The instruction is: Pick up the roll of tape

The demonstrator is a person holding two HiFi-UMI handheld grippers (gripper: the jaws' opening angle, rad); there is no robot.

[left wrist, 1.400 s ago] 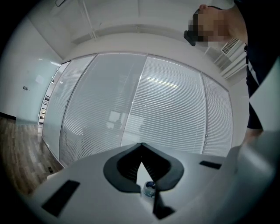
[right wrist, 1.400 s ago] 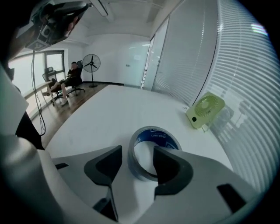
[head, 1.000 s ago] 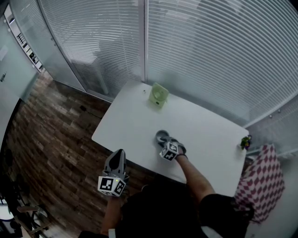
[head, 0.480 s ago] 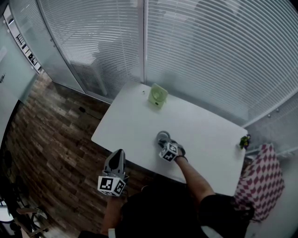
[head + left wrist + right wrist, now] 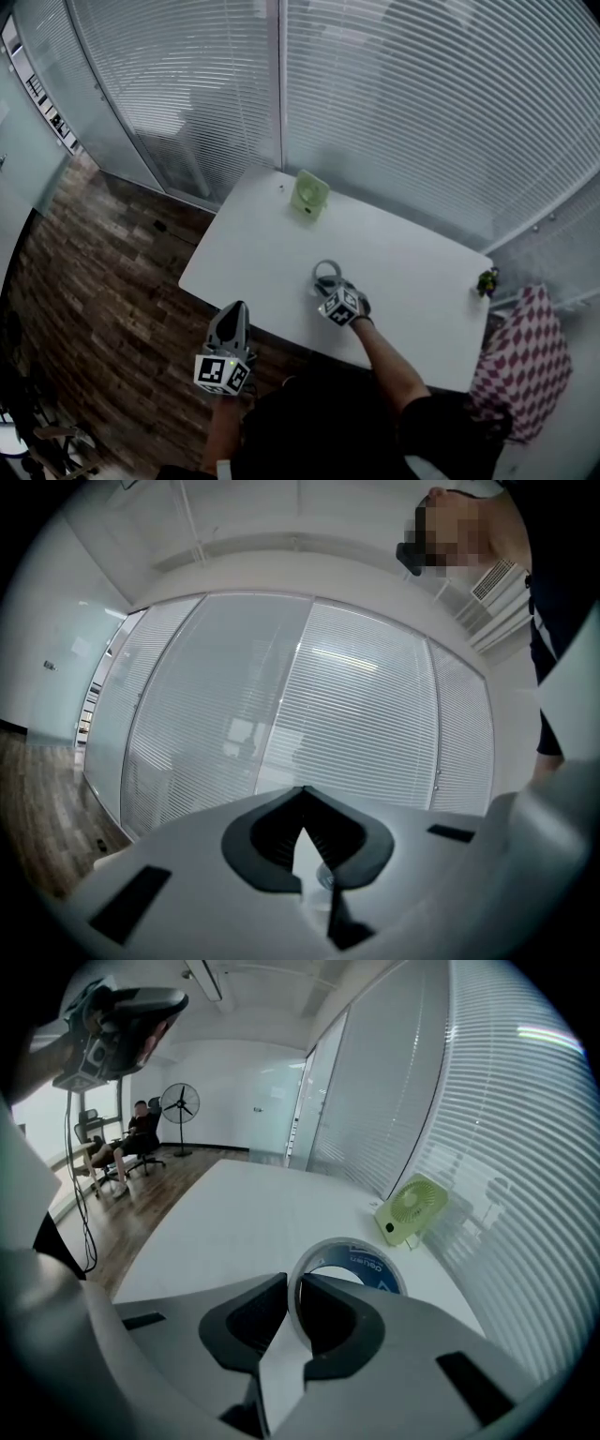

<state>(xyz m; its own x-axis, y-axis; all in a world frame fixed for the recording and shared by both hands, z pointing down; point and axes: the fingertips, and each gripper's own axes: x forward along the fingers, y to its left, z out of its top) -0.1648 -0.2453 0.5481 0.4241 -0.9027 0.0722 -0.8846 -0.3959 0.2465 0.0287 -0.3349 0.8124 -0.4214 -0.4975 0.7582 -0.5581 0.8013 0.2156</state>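
One roll of tape shows white print on its blue core, too small to read surely. The right gripper pinches the roll's wall, one jaw inside the ring and one outside, over the white table. A green fan stands beyond. The left gripper has its jaws pressed together on nothing, off the table's near edge.

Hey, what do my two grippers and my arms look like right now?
The left gripper and right gripper are pale grey shells with black, ridged, curved jaw pads. The left cube and right cube are white with black square markers. The top is dark and short-sleeved.
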